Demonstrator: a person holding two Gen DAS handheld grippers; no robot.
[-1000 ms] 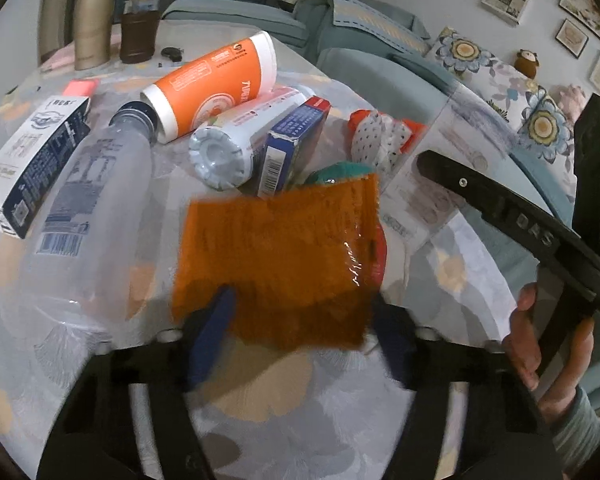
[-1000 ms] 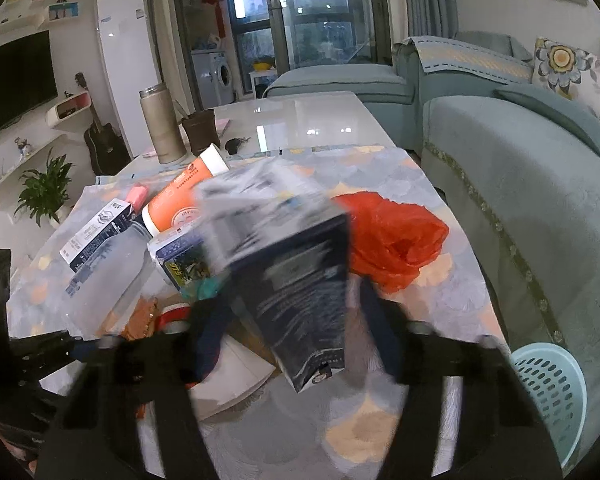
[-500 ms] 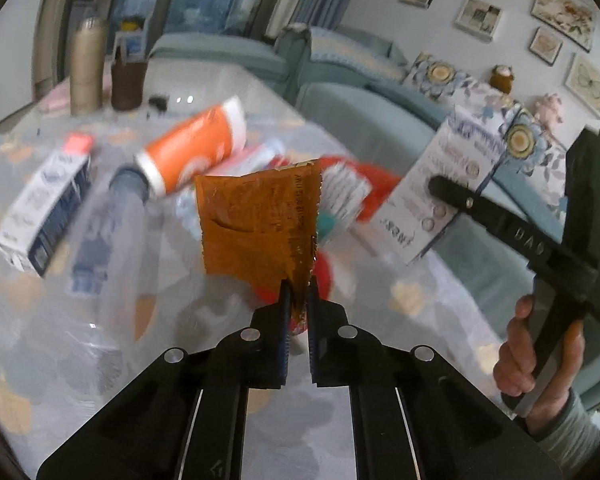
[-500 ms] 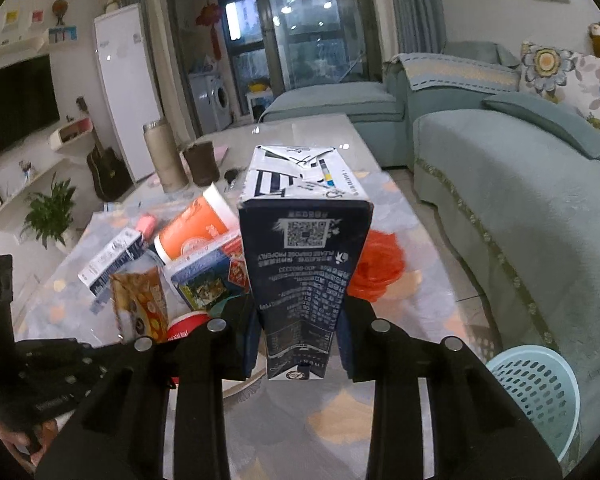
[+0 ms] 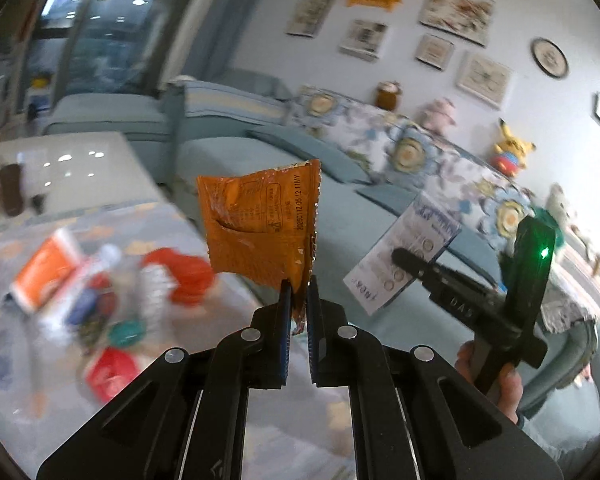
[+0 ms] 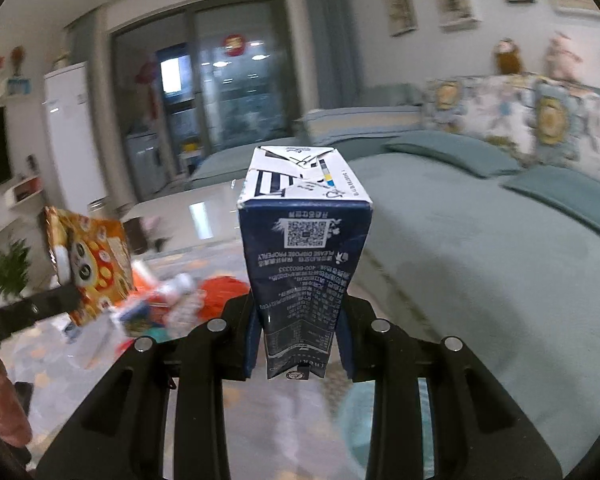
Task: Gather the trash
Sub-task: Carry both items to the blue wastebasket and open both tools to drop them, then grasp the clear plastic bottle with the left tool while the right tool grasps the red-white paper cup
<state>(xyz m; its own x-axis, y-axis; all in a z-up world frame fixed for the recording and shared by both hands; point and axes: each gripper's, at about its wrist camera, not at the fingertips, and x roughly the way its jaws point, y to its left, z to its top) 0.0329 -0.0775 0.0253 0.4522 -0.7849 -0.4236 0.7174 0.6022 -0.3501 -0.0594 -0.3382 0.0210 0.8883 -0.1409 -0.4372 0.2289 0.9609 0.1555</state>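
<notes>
My left gripper (image 5: 298, 292) is shut on the lower corner of an orange snack wrapper (image 5: 260, 224) and holds it upright in the air above the table. My right gripper (image 6: 300, 336) is shut on a dark blue and white milk carton (image 6: 304, 248), held upright. The carton (image 5: 404, 256) and right gripper show at the right of the left wrist view. The wrapper (image 6: 92, 264) shows at the left of the right wrist view. Blurred trash lies on the table below: an orange tube (image 5: 46, 270), a red bag (image 5: 184, 276), a clear bottle.
The patterned table (image 5: 160, 216) holds several more scraps, a red lid (image 5: 110, 372) and a teal lid (image 5: 126, 332). A teal sofa (image 6: 480, 240) with floral cushions runs along the right. A pale blue basket (image 6: 352, 424) sits on the floor under my right gripper.
Both grippers have risen and swung right, away from the table, carrying the wrapper and the carton. The table trash now lies lower and to the left, blurred.
</notes>
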